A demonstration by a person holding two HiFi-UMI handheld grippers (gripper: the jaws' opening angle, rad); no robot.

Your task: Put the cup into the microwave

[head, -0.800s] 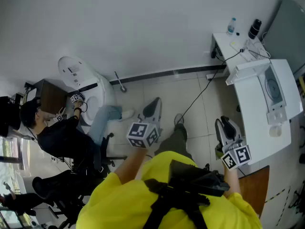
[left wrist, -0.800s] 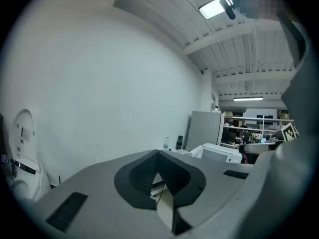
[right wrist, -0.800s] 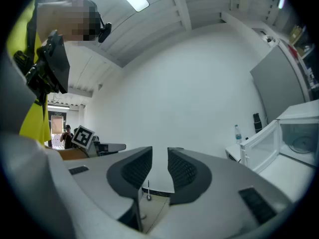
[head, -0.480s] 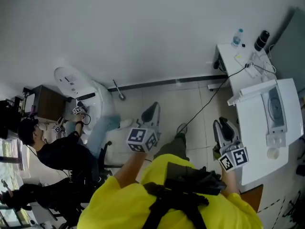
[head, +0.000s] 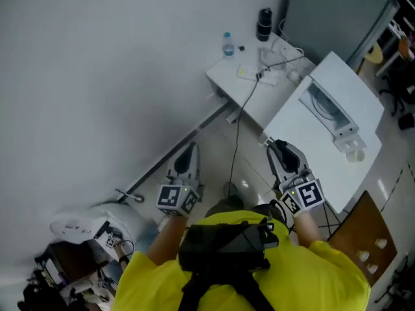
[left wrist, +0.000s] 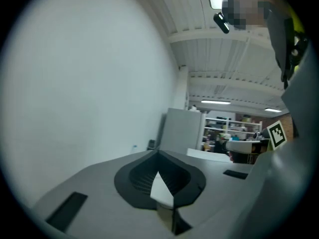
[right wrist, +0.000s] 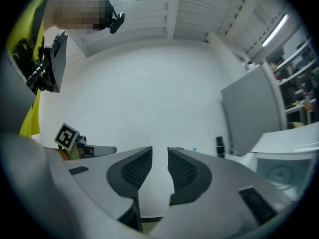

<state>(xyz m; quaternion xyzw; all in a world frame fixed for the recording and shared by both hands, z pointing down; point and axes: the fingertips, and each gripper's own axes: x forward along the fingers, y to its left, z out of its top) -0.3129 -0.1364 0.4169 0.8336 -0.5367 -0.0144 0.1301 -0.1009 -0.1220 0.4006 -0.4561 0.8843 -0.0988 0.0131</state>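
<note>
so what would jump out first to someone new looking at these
The yellow shirt fills the bottom of the head view, and from it the left gripper, shut, and the right gripper, open and empty, reach out over the floor. To the right stands a large white unit. Beyond it, by the wall, a small white table carries a water bottle and a black flask.

Lab or workshop floor, not a home. Stocked shelving racks (left wrist: 234,128) and ceiling strip lights (left wrist: 217,102) at the back. Tiled floor (head: 214,153), grey partition panel (head: 331,11), white bench (head: 243,86) with loose cables (head: 272,63).
</note>
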